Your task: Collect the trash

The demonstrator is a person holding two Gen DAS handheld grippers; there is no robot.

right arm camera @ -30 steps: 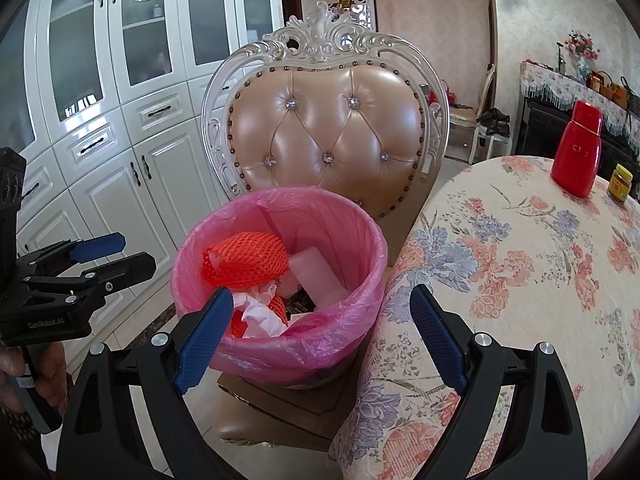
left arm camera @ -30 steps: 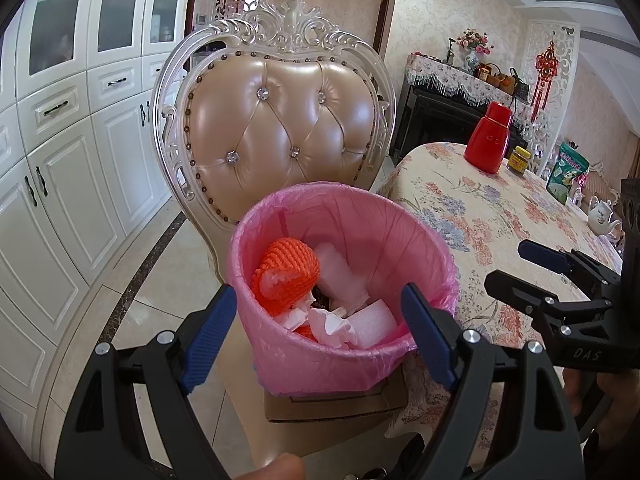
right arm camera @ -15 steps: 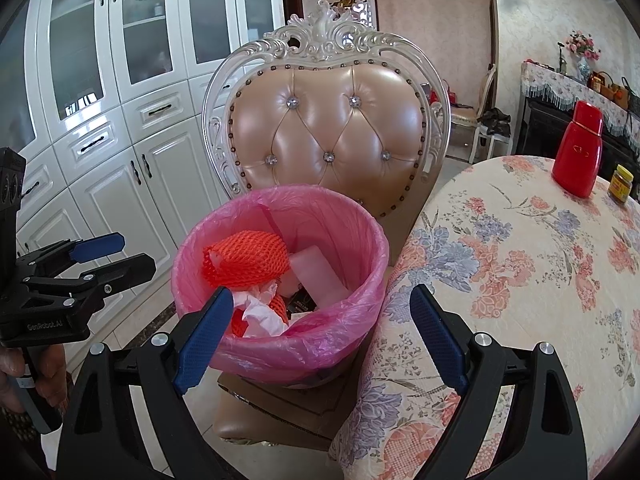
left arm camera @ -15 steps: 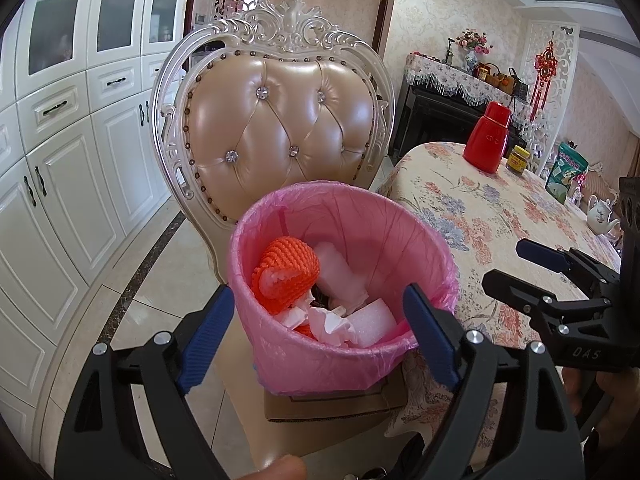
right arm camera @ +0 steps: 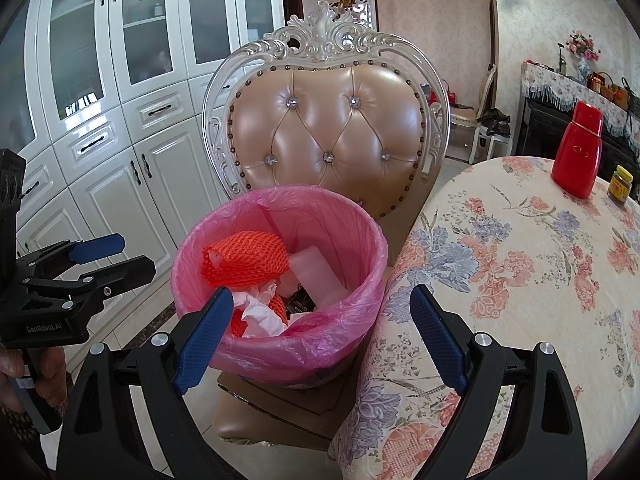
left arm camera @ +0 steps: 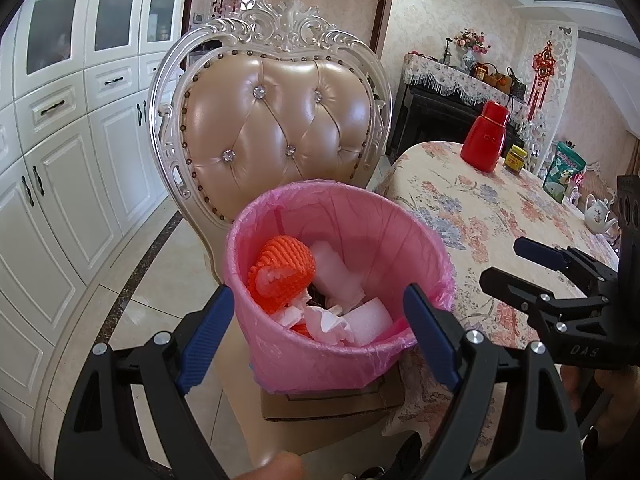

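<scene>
My left gripper [left arm camera: 316, 334] and my right gripper [right arm camera: 320, 334] both hang before the pink-lined bin [right arm camera: 280, 344], jaws wide apart and nothing between the pads. The bin stands on a flat cardboard piece [left arm camera: 332, 402] on the seat of the tufted chair [right arm camera: 328, 136], close to the near edge of the flowered tabletop [right arm camera: 520, 280]. Inside the bin I see the orange foam net [right arm camera: 244, 258], white foam pieces [left arm camera: 368, 316] and crumpled paper [right arm camera: 260, 312].

I judge that the dropping step is finished and I am between pieces. On the part of the tabletop I can see, only a red flask [right arm camera: 576, 152] and a small jar [right arm camera: 620, 185] stand at the far edge; loose trash may lie outside my view. The next move calls for turning toward the table, finding another scrap and closing on it.
</scene>
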